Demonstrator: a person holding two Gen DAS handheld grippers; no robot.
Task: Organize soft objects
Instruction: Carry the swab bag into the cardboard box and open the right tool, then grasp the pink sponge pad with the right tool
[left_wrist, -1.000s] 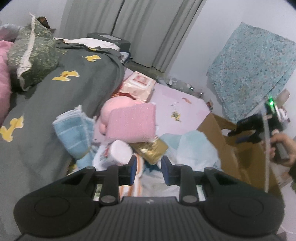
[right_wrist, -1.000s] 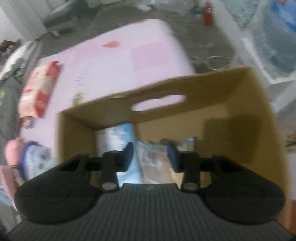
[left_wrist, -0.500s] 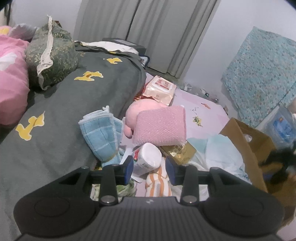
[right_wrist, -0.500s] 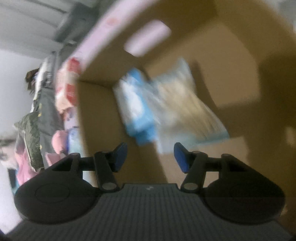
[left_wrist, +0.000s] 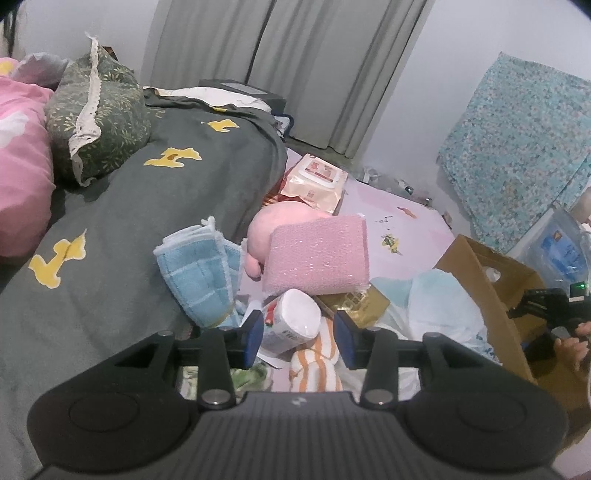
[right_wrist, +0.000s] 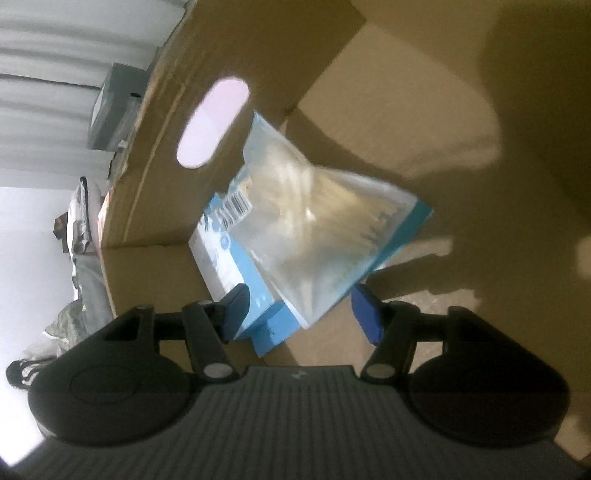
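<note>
1. Blue pads of the left gripper (left_wrist: 299, 334), jaws just widened and holding nothing, frame a white roll (left_wrist: 293, 319); I'd open further before closing on it.
2. Right gripper (right_wrist: 301, 308), jaws just opened and apart, hangs inside the box (right_wrist: 424, 92); a clear, crinkly packet (right_wrist: 317, 229) lies just ahead, unpinched.

Grey pleated curtains (left_wrist: 295, 70) across the far wall. Dark grey bedspread with yellow shapes (left_wrist: 122, 236) fills the left side. Pale pink floor mat (left_wrist: 410, 236) right of it. Teal patterned cloth (left_wrist: 517, 147) hangs on the far right wall. Dark flat box (left_wrist: 255, 92) sits at the bed's far end, near the curtains.
</note>
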